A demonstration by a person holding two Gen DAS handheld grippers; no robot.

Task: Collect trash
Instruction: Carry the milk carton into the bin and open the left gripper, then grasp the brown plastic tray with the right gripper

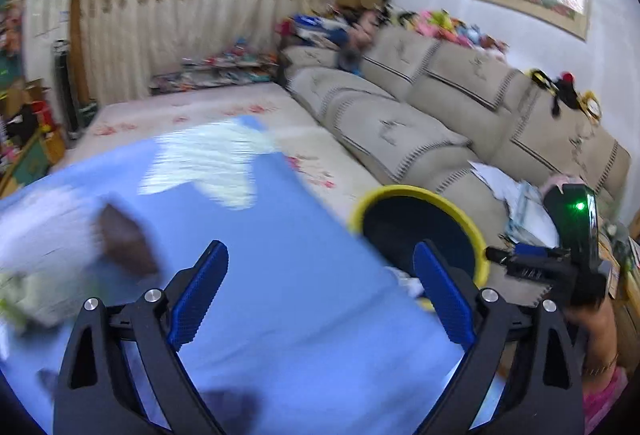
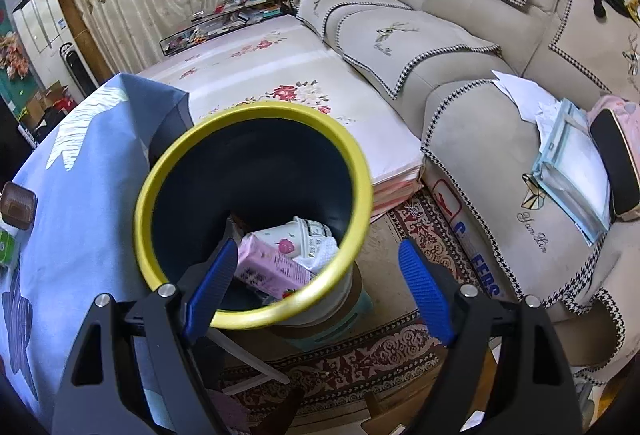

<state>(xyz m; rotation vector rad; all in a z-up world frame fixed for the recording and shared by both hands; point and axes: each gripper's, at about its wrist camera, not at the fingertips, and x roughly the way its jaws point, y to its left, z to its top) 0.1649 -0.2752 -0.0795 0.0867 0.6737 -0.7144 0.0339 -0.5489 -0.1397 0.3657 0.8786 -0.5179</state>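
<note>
The right wrist view looks down into the bin [image 2: 256, 211], a dark tub with a yellow rim standing just beside the blue-clothed desk [image 2: 80, 219], and shows a pink carton [image 2: 268, 267] and a white cup [image 2: 300, 235] lying inside; the left wrist view shows only the bin's rim and dark mouth, with the contents hidden. The right claw [image 2: 316, 291] stands open and empty above the bin's near rim. The left claw [image 1: 320, 295] stands open and empty over the desk beside the bin.
</note>
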